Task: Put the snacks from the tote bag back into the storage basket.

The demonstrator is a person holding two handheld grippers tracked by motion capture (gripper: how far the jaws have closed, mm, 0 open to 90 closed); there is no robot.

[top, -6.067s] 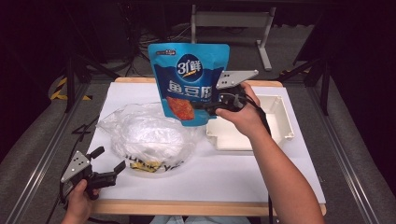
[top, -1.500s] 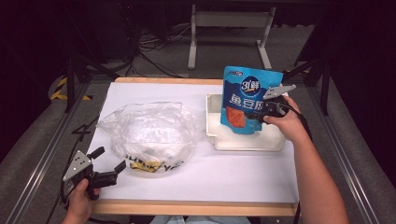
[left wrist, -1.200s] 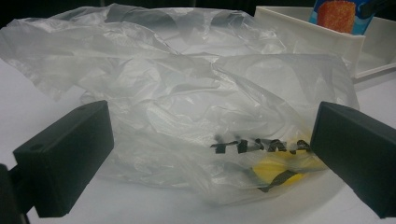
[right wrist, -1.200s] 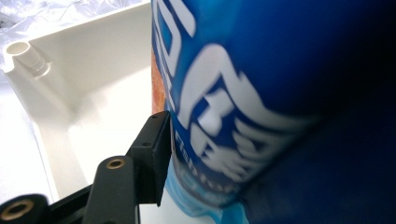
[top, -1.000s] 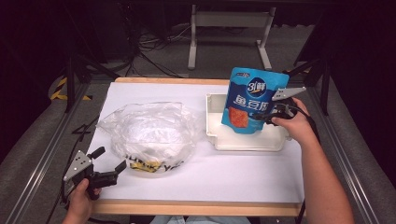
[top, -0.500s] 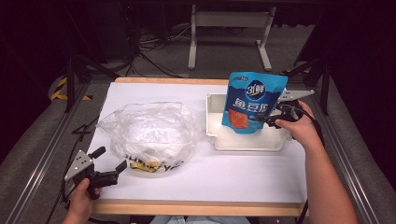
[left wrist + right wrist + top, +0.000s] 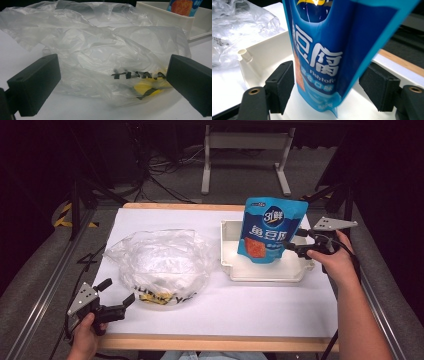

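Two grippers: our right gripper (image 7: 296, 251), forearm stretched fwd, has jaws spread wide either side of the pouch (image 7: 269, 230), not pinching it. Pouch is blue, upright in the tray (image 7: 260, 272). Left gripper (image 7: 116, 299) open, empty, near the bag (image 7: 160, 262). Right gripper view shows "Fish tofu" print.

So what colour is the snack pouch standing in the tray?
Bright blue pouch with white writing and an orange picture, clearest in the right gripper view.

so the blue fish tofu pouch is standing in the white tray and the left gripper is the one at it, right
Not quite: the right gripper is at the blue fish tofu pouch, as the high view shows. The pouch does stand in the white tray. The left gripper sits open by the clear plastic bag.
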